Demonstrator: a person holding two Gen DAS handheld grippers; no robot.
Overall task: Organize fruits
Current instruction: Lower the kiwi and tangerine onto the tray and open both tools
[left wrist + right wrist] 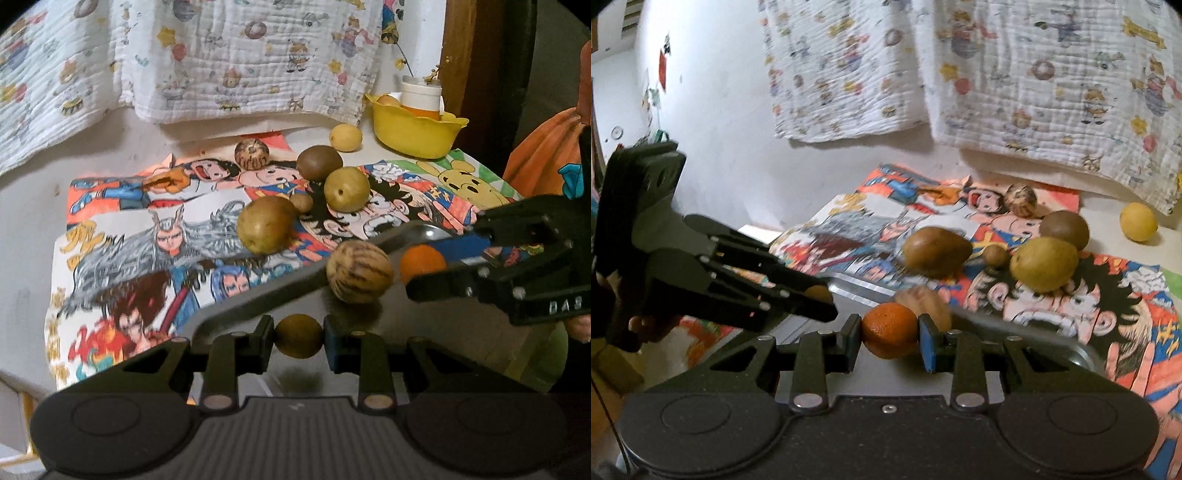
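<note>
left gripper (pixel 298 341) jaws clamped on a small brown fruit (pixel 298 335), held over the metal tray (pixel 258 299). right gripper (pixel 890 332) jaws clamped on an orange (pixel 890 329) above the same tray, beside a striped tan fruit (pixel 359 271) in it. other fruit sits loose on the cartoon-print cloth (pixel 147 236); yellow bowl (pixel 415 134) at the back of the table.

Both wrist views close, facing wall; share tray (pixel 258 295) (pixel 979 321).
</note>
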